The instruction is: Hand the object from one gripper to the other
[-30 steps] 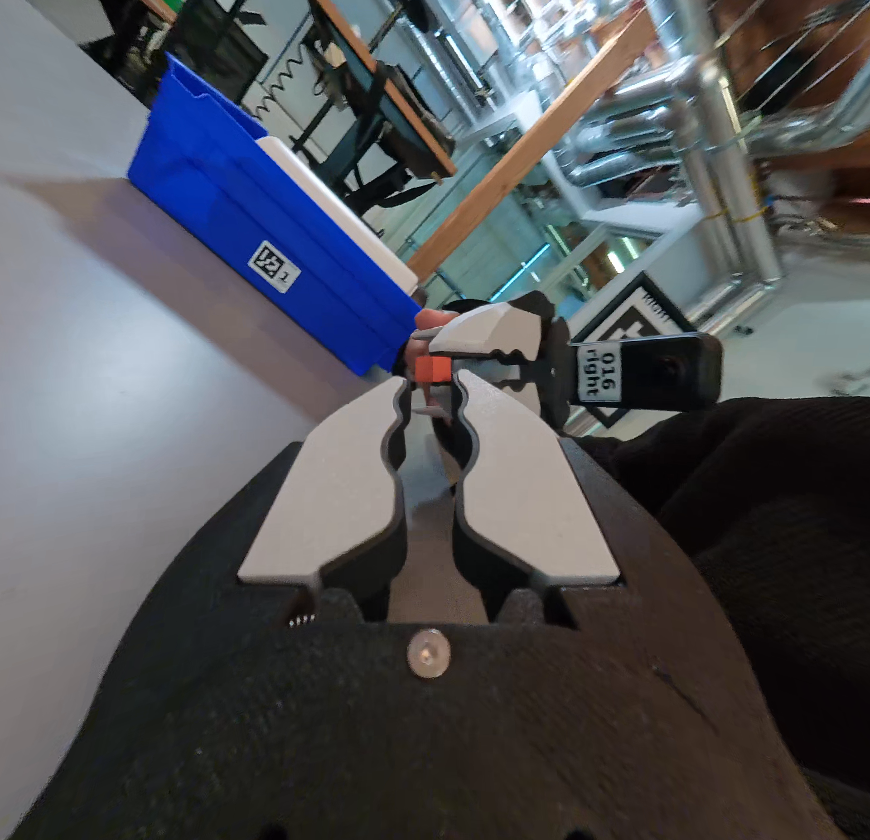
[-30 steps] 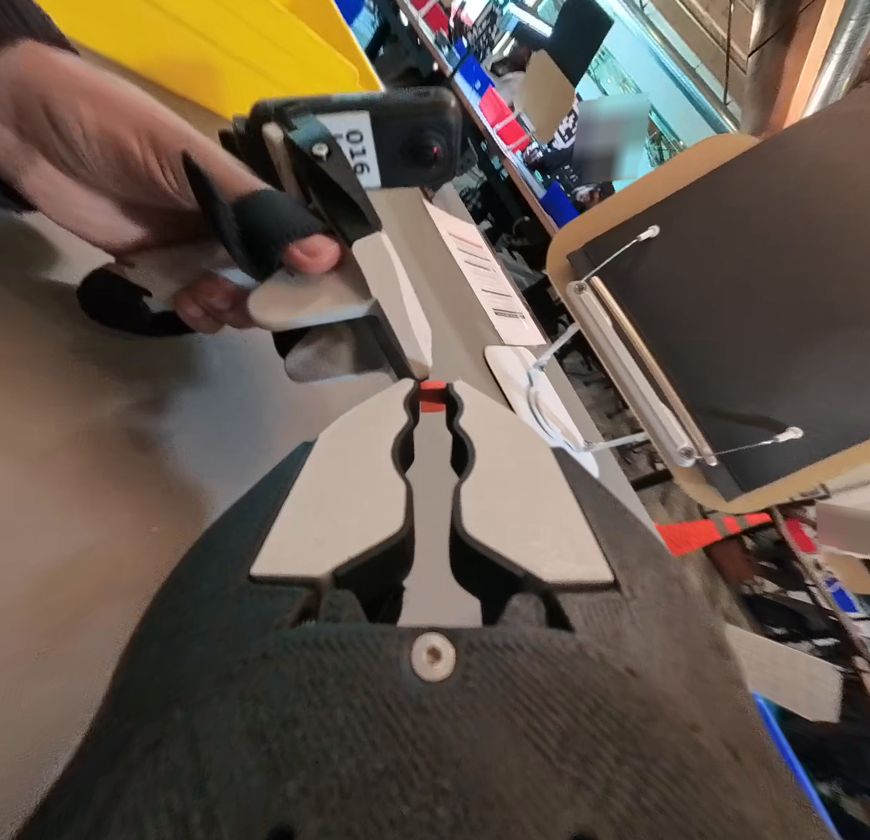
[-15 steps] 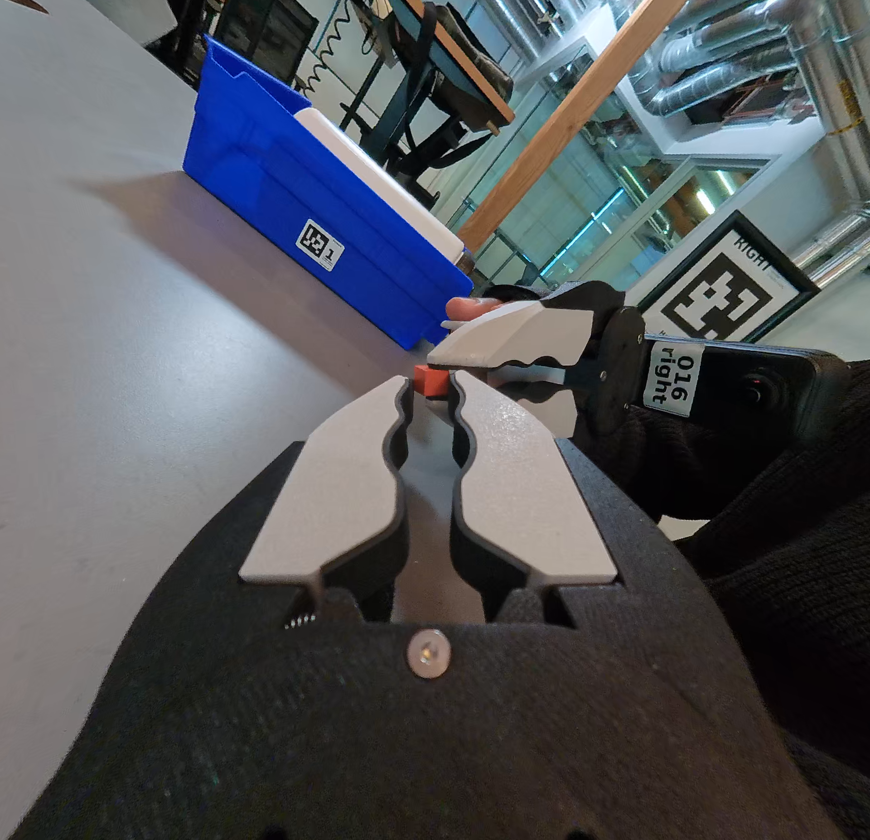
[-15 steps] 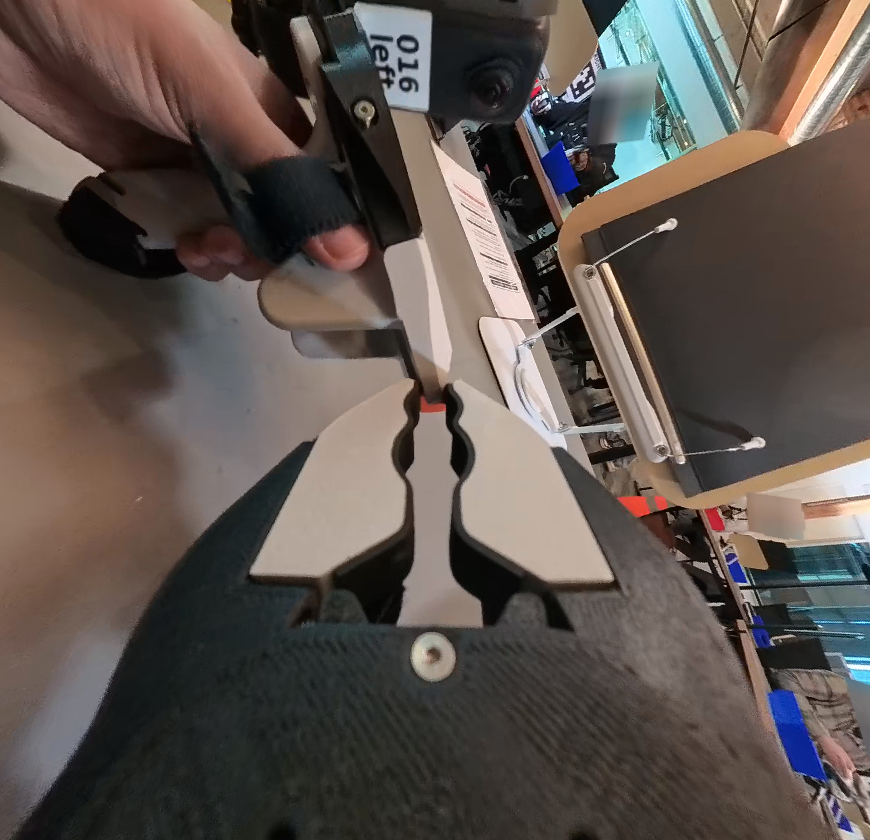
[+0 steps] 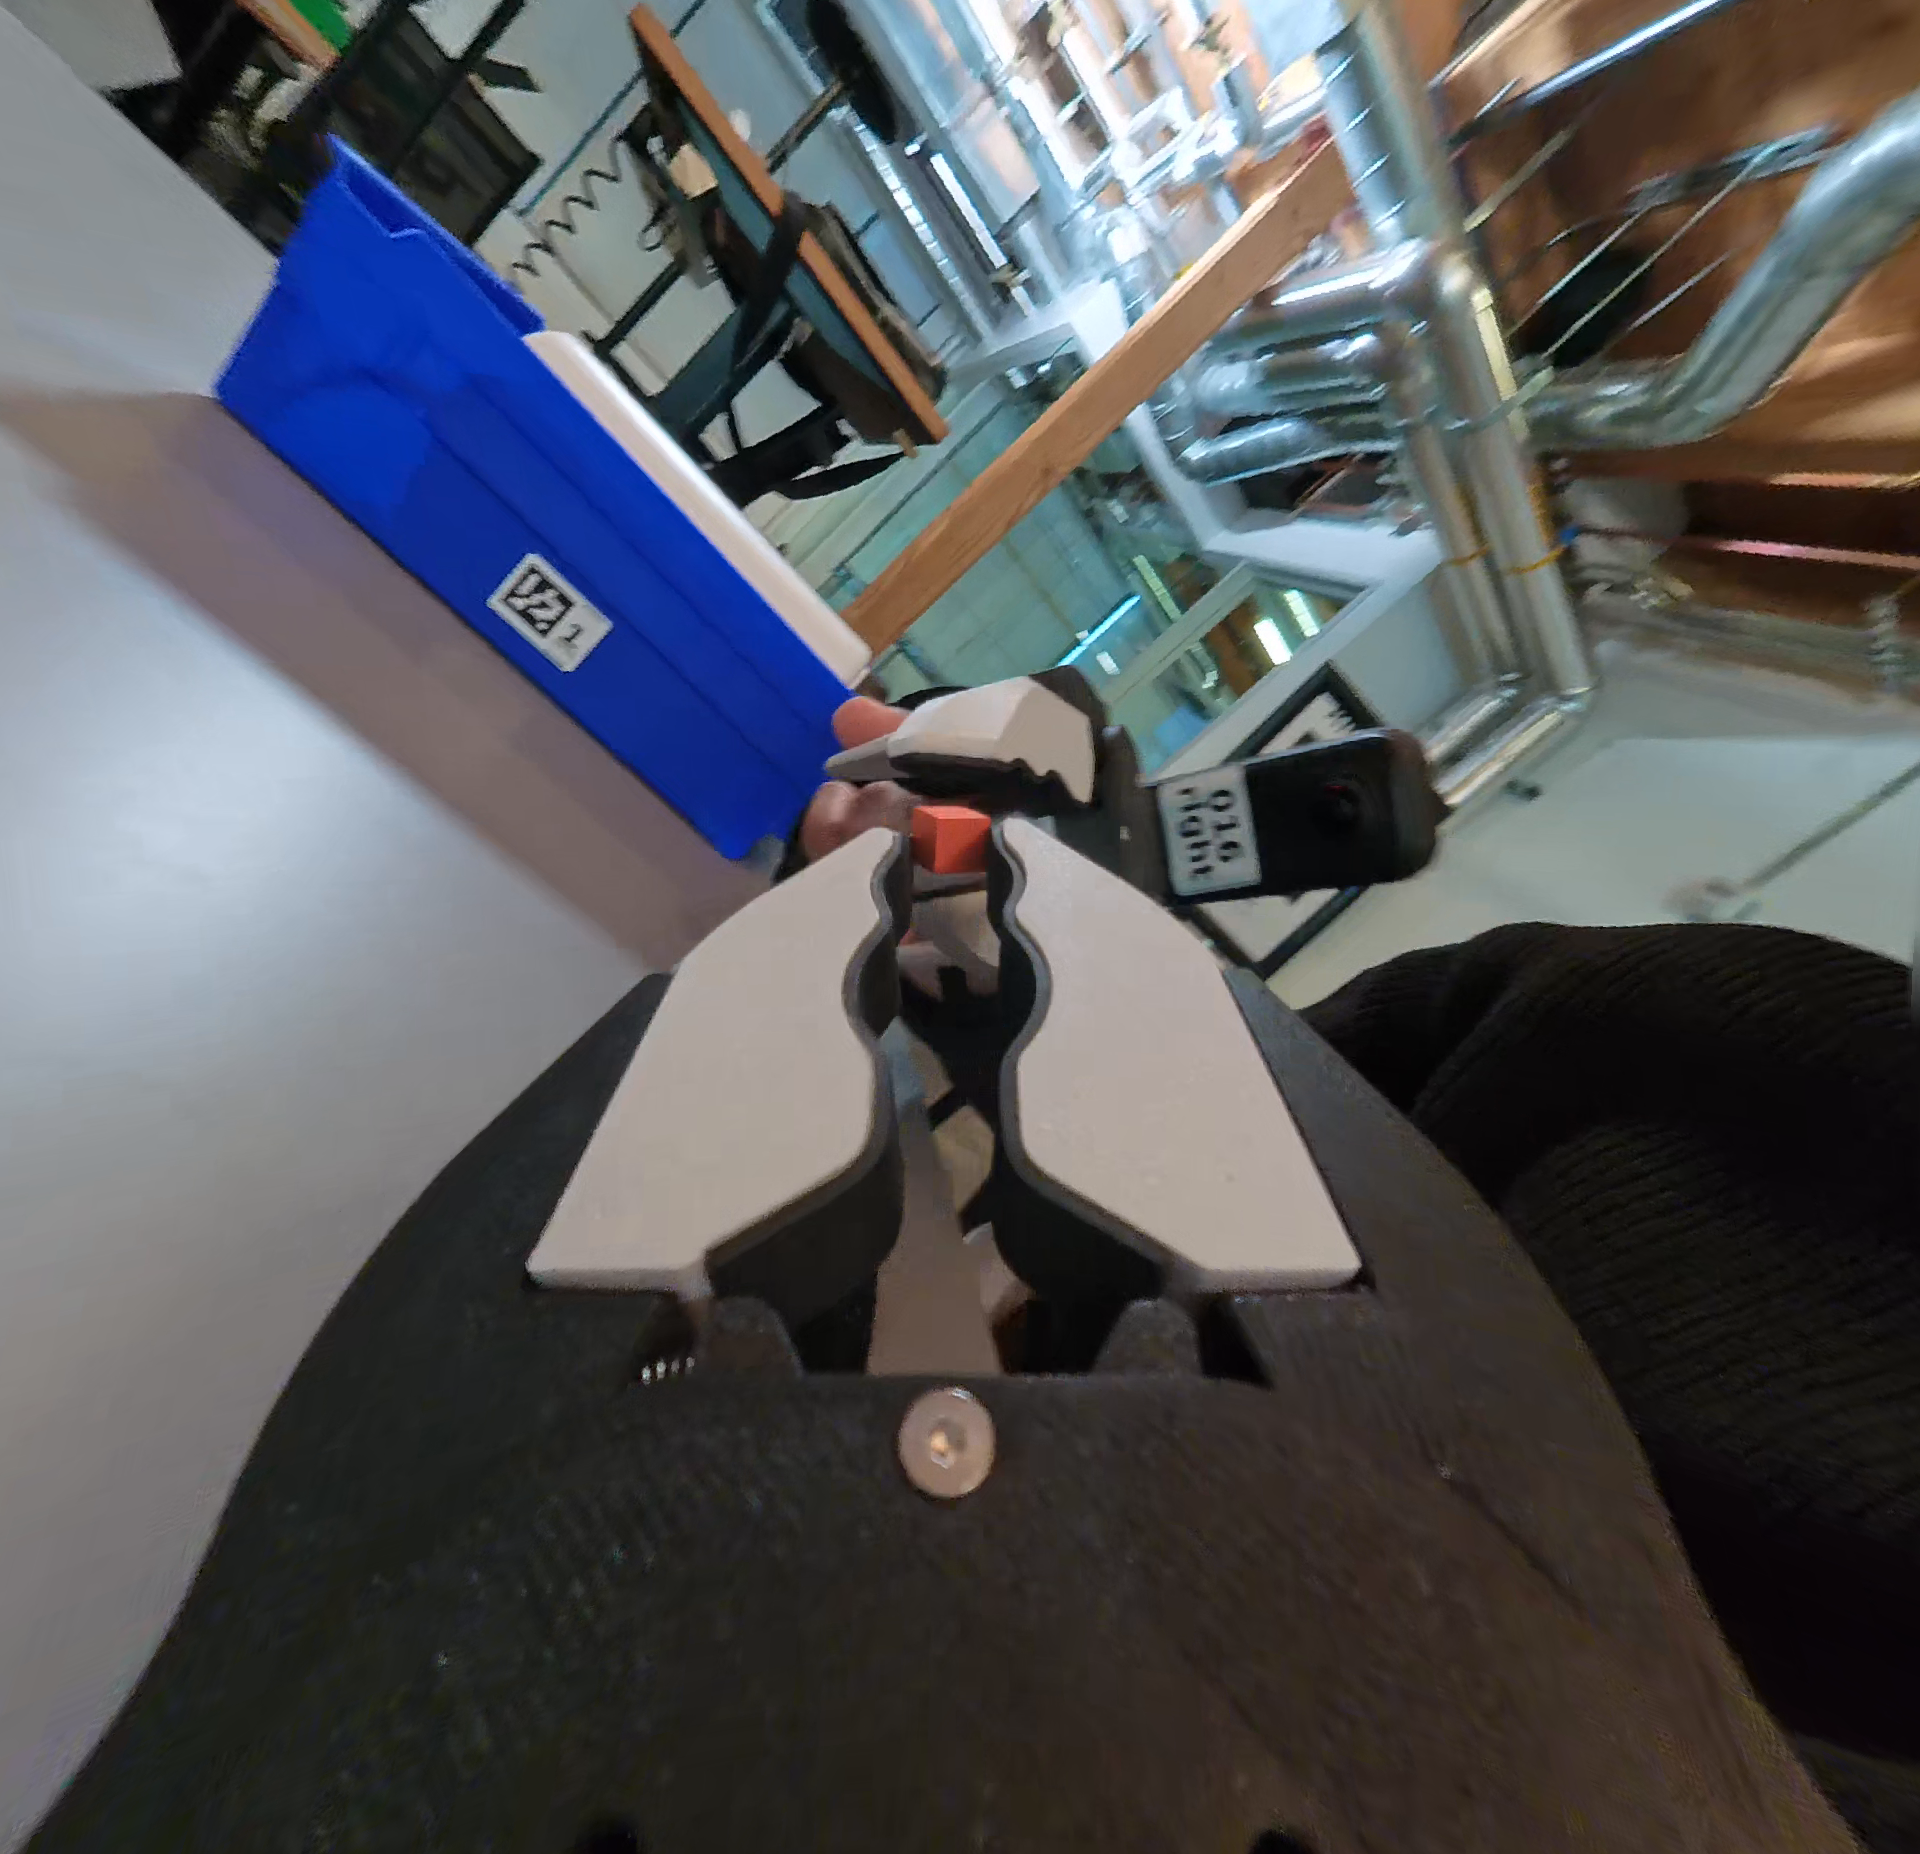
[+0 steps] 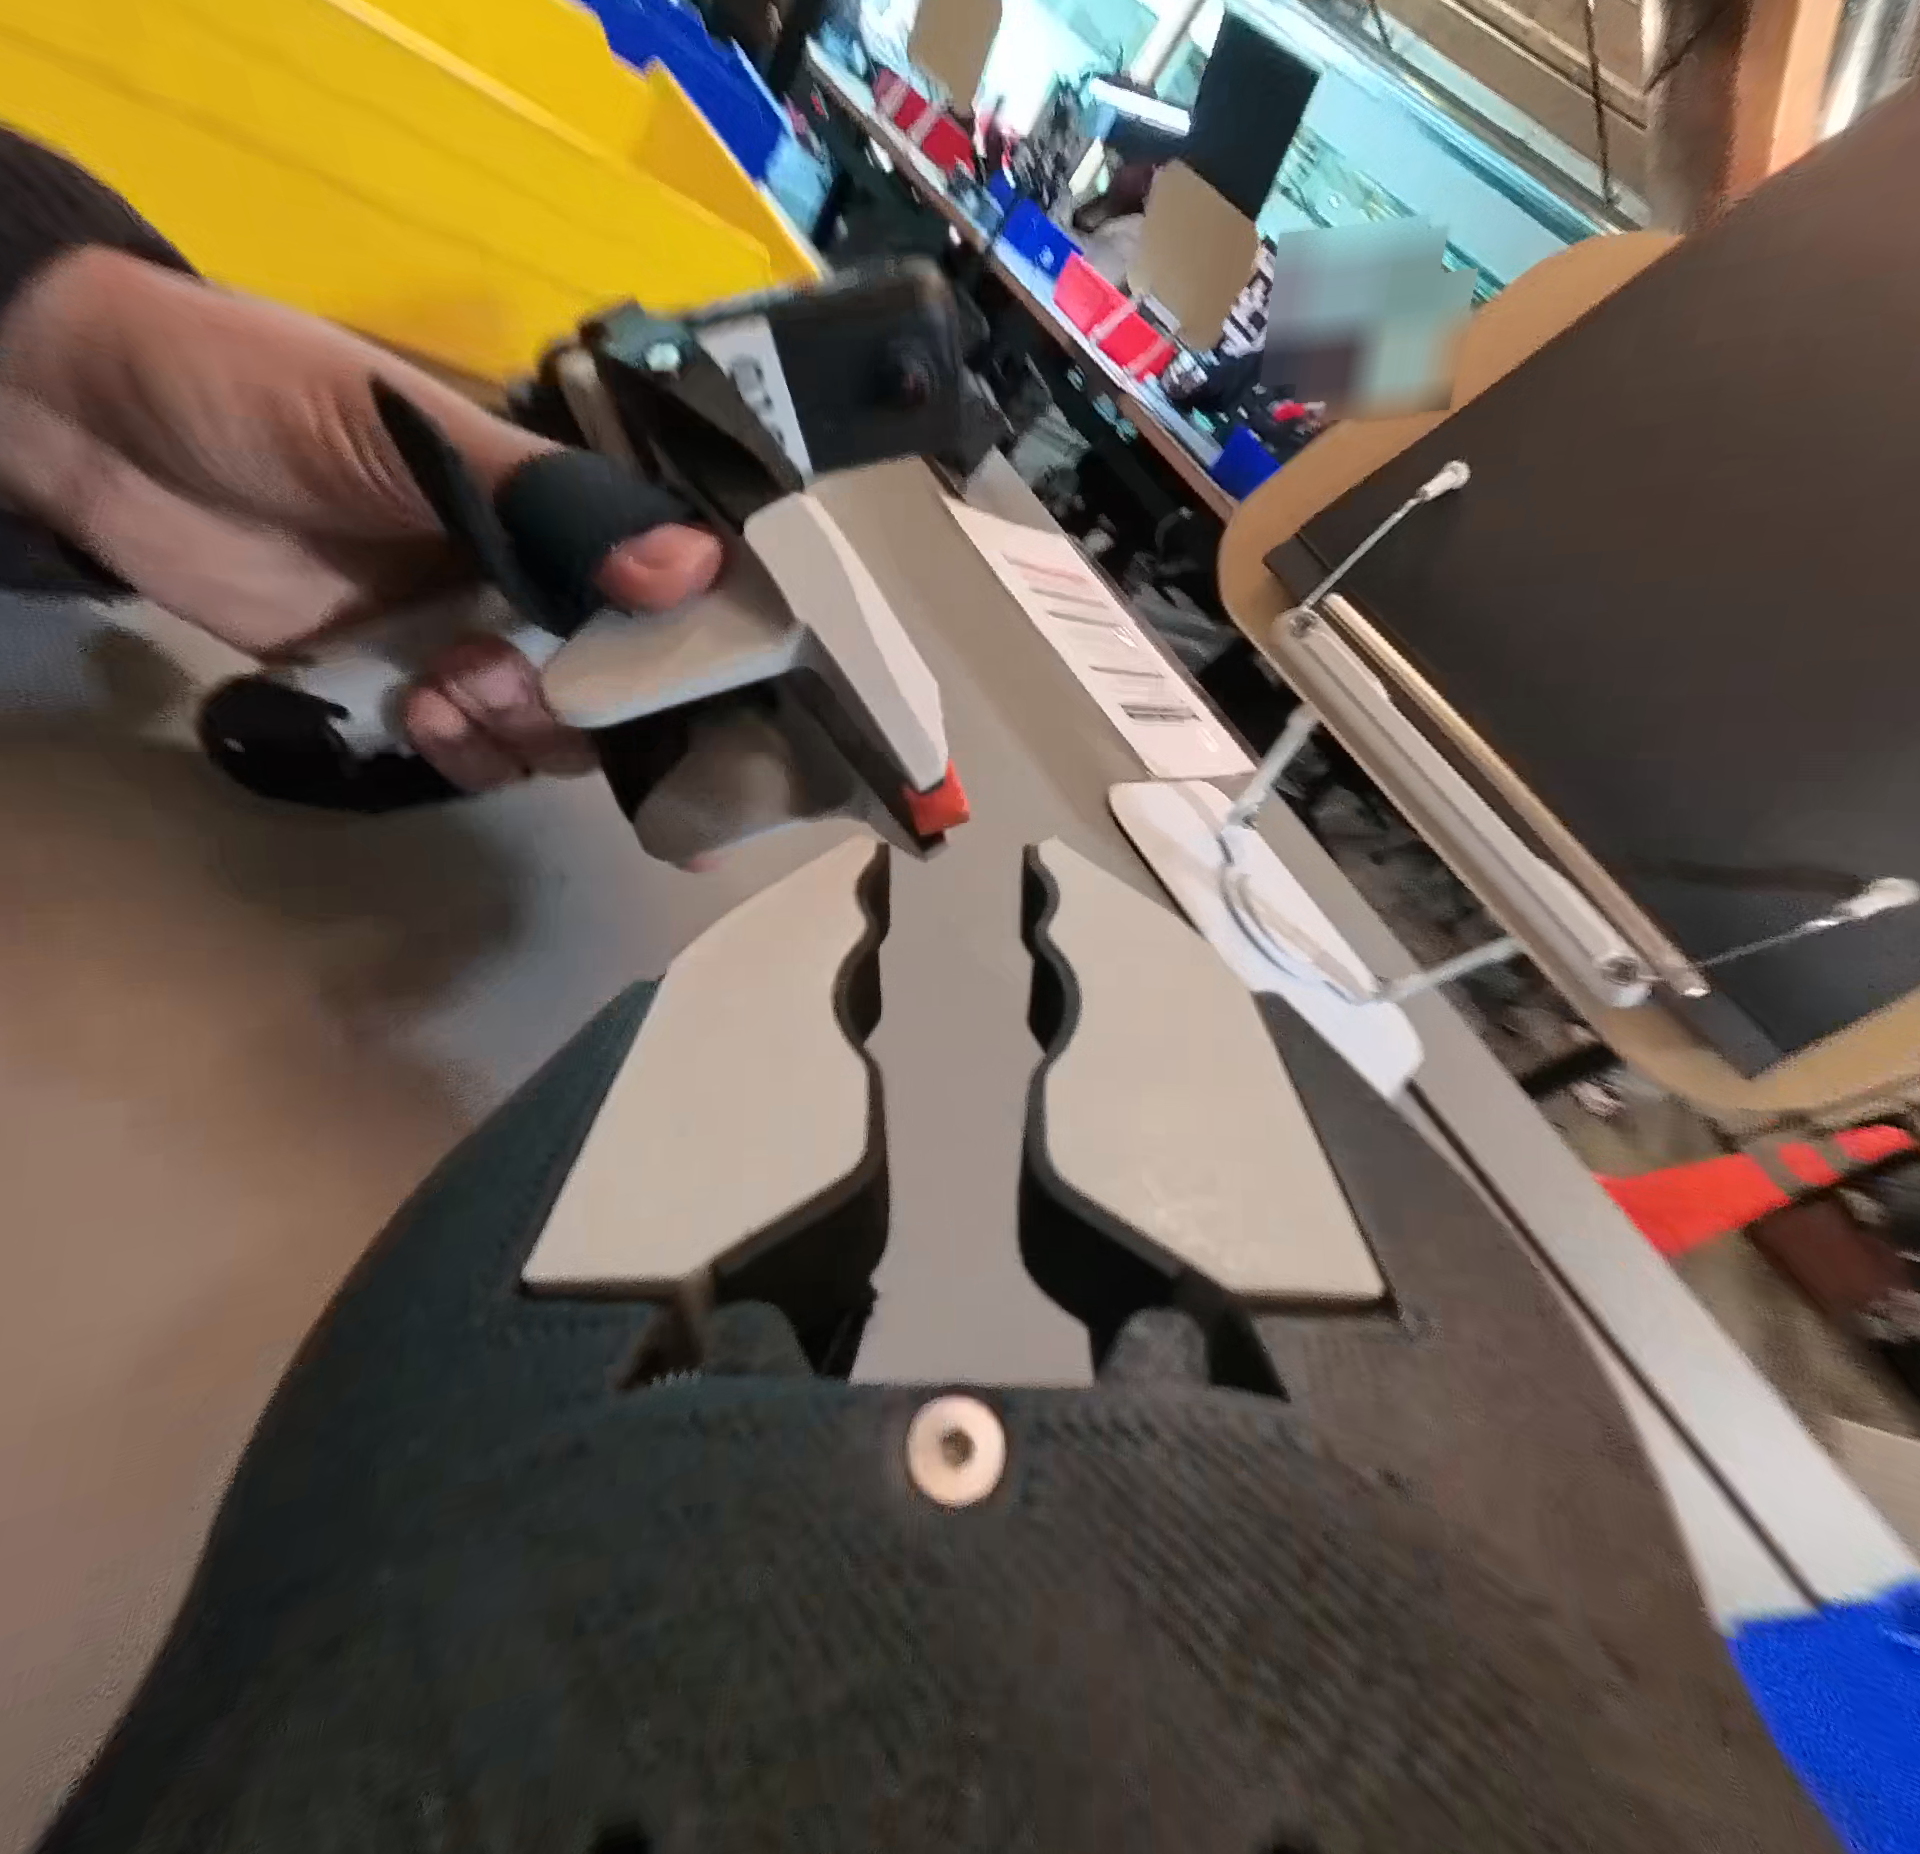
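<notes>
Your right gripper (image 6: 954, 859) has let go: its jaws, pinched on the orange block (image 6: 933, 805) half a second ago, now stand spread, and the block sits pinched by the left gripper (image 5: 943, 854) at frame centre. The handover looks done. A blue bin (image 5: 499, 516) sits upper left on the surface (image 5: 208, 869), and nothing blocks your retreat.

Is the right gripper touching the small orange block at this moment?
Apart. In the right wrist view the right gripper is open and empty; the orange block sits pinched in the left gripper beyond it.
</notes>
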Action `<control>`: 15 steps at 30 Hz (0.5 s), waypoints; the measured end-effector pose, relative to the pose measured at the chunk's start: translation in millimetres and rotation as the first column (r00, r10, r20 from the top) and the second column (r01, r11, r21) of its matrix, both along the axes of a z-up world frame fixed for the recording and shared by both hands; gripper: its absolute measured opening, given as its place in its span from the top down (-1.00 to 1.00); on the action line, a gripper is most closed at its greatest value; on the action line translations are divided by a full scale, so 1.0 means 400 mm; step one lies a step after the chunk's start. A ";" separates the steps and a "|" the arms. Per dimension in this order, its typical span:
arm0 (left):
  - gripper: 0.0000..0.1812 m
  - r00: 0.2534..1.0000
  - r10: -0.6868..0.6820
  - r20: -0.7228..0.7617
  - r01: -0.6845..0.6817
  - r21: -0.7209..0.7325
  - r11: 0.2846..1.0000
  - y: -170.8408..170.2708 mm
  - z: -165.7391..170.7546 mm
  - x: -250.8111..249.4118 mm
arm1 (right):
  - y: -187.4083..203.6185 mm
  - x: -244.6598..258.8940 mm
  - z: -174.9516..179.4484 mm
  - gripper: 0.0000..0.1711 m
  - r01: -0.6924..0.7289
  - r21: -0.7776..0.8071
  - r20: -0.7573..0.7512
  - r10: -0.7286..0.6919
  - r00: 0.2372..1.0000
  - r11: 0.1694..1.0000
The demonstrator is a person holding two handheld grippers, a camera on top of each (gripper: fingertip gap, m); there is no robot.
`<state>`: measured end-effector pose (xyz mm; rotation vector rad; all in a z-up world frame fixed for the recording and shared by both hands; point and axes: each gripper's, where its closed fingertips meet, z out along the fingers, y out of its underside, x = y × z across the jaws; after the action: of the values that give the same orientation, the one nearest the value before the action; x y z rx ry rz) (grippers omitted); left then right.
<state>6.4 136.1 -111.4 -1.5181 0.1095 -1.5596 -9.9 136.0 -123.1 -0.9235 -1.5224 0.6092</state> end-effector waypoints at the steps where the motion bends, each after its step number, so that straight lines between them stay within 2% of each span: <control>1: 0.84 0.999 -0.024 0.045 0.024 0.001 1.000 -0.005 0.009 0.002 | -0.008 0.002 0.006 0.71 -0.036 -0.042 -0.023 0.035 0.999 0.998; 7: 0.84 0.953 -0.166 0.255 0.153 0.070 0.986 -0.040 0.071 0.010 | -0.039 0.017 0.064 0.72 -0.194 -0.243 -0.171 0.154 0.973 0.950; 11: 0.83 0.924 -0.245 0.294 0.213 0.138 0.967 -0.067 0.100 0.022 | -0.046 0.026 0.091 0.71 -0.259 -0.335 -0.235 0.186 0.954 0.906; 15: 0.83 0.908 -0.300 0.291 0.258 0.174 0.950 -0.086 0.112 0.036 | -0.074 0.028 0.108 0.72 -0.308 -0.330 -0.260 0.227 0.939 0.892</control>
<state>21.0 101.7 -66.5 -1.1691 0.2524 -1.9654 1.2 106.6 -79.9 -0.8941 -1.3723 1.1909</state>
